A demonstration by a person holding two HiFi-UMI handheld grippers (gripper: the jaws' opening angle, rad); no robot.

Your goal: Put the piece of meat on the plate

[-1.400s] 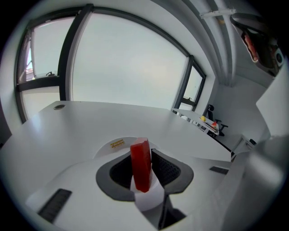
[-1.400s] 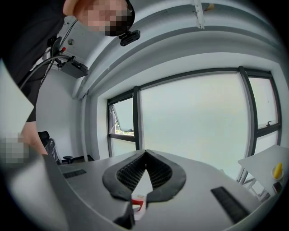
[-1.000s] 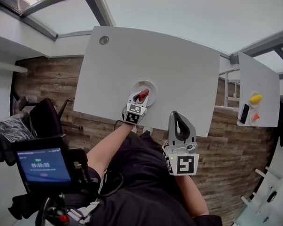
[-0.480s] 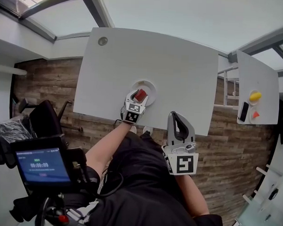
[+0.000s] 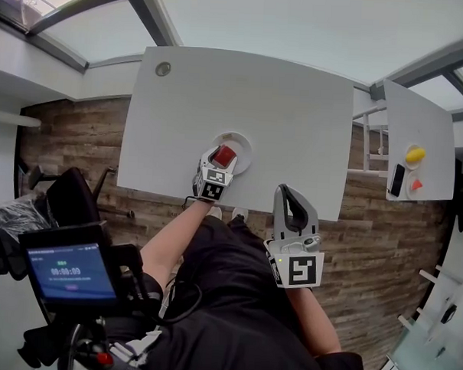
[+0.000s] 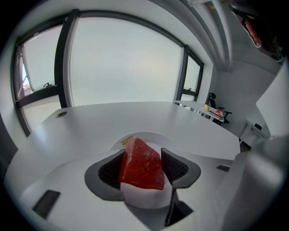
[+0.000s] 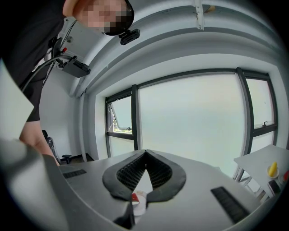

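Observation:
A red piece of meat [image 6: 141, 164] rests on the small white plate [image 6: 151, 138] near the front edge of the white table [image 5: 281, 106]. My left gripper [image 5: 220, 158] points down at the plate with the meat between its jaws. The jaws are opening: a gap shows between the right pad [image 6: 174, 164] and the meat, which still leans close to the left pad [image 6: 111, 169]. My right gripper [image 5: 292, 193] hangs in front of the table edge, off to the plate's right. It is shut, its tips meet and nothing is held.
A round cable hole [image 5: 163, 68] sits at the table's far left corner. A second white table [image 5: 429, 128] on the right carries a yellow object [image 5: 416, 155], a red cone [image 5: 417, 183] and a dark phone [image 5: 398, 180]. A black chair [image 5: 66, 204] stands at the left.
The left jaws have spread apart around the meat. The meat has gone from a narrow tilted shape to lying broad on the plate. The right gripper has not moved.

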